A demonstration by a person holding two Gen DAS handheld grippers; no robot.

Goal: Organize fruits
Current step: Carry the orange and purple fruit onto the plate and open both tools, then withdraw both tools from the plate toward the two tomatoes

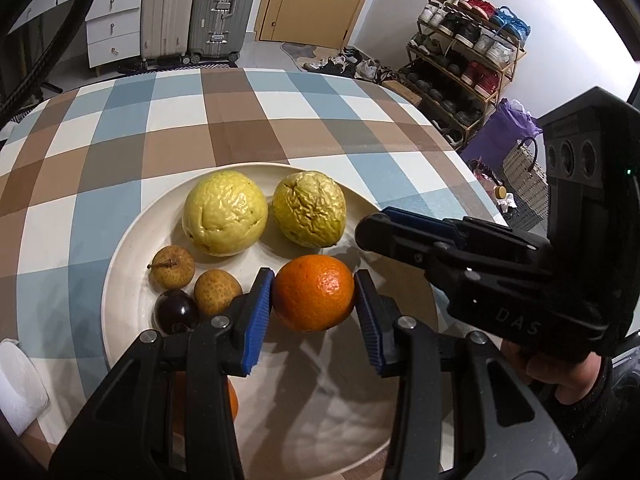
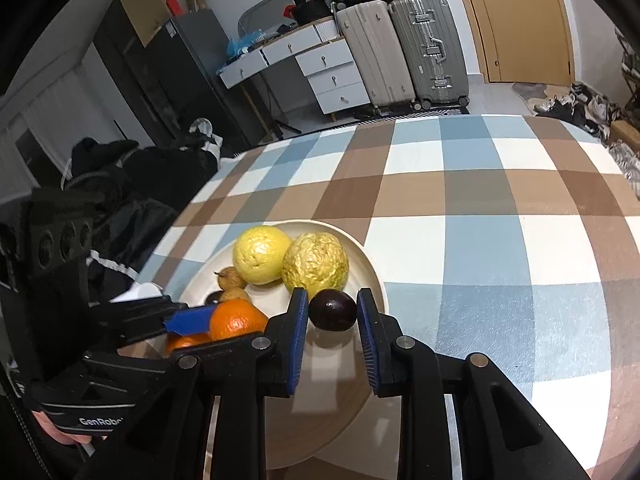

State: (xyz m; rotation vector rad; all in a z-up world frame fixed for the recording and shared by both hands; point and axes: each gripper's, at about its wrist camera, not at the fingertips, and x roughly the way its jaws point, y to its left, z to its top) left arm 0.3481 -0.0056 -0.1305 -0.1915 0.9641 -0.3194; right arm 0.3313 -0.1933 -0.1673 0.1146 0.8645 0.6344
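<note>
My left gripper (image 1: 314, 280) is shut on an orange (image 1: 314, 292), held just above the near half of the cream plate (image 1: 132, 240). On the plate lie two wrinkled yellow fruits (image 1: 225, 213) (image 1: 309, 209), two brown longans (image 1: 173, 268) (image 1: 217, 291) and a dark round fruit (image 1: 177, 312). A second orange (image 1: 231, 398) peeks out under my left finger. My right gripper (image 2: 332, 300) is shut on a dark purple fruit (image 2: 333, 310) over the plate's right rim (image 2: 376, 276). The left gripper (image 2: 192, 318) and its orange (image 2: 236, 320) show at the left of the right wrist view.
The plate rests on a table with a blue, brown and white checked cloth (image 1: 240, 112). A white folded cloth (image 1: 20, 384) lies at the table's near left edge. Suitcases (image 1: 192, 8), drawers and a shoe rack (image 1: 464, 52) stand beyond the table.
</note>
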